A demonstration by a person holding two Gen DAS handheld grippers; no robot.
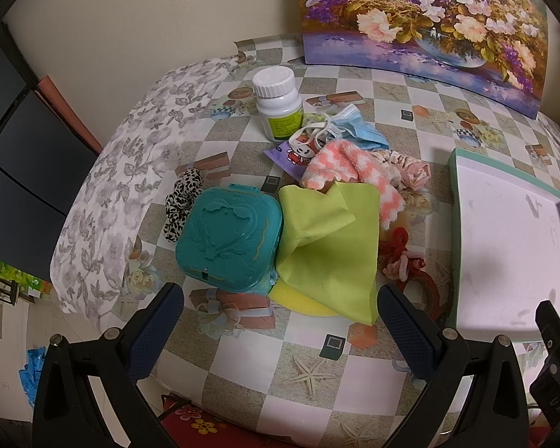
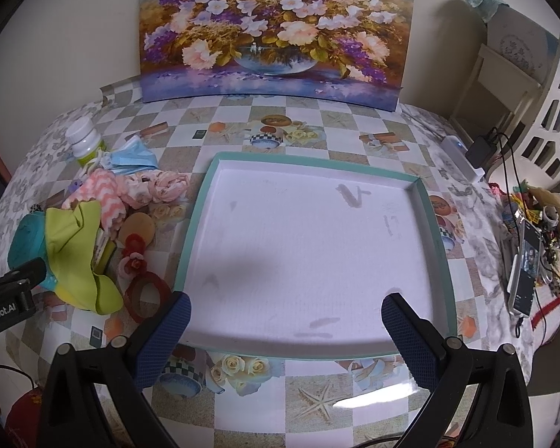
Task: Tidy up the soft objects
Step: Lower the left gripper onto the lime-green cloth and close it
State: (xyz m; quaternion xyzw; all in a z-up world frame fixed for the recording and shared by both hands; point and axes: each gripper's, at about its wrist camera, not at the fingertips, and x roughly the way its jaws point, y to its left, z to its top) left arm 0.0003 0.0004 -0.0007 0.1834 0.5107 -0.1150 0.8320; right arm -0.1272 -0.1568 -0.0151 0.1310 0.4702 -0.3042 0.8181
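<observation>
Left gripper (image 1: 280, 326) spread wide, holding nothing, hovering over the near edge of the table (image 1: 310, 373) just short of the pile. Right gripper (image 2: 285, 326) likewise wide apart and empty, poised over the near rim of the teal-edged tray (image 2: 196, 224), whose white floor is bare apart from smudges. Soft objects lie heaped left of the tray: lime green cloth (image 1: 328, 239) draped partly over a yellow sponge (image 1: 302, 304) and touching the teal plastic case (image 1: 229, 237); pink-and-white fuzzy sock (image 1: 349, 171) resting on the cloth's far edge; blue face mask (image 1: 349, 127) behind it, beside the white pill bottle (image 1: 278, 102); pale pink scrunchie (image 1: 410, 171) to the sock's right; black-and-white scrunchie (image 1: 181, 196) against the case's left side; red and pink hair ties (image 1: 401, 255) between cloth and tray. Floral painting (image 2: 272, 30) leans on the back wall.
</observation>
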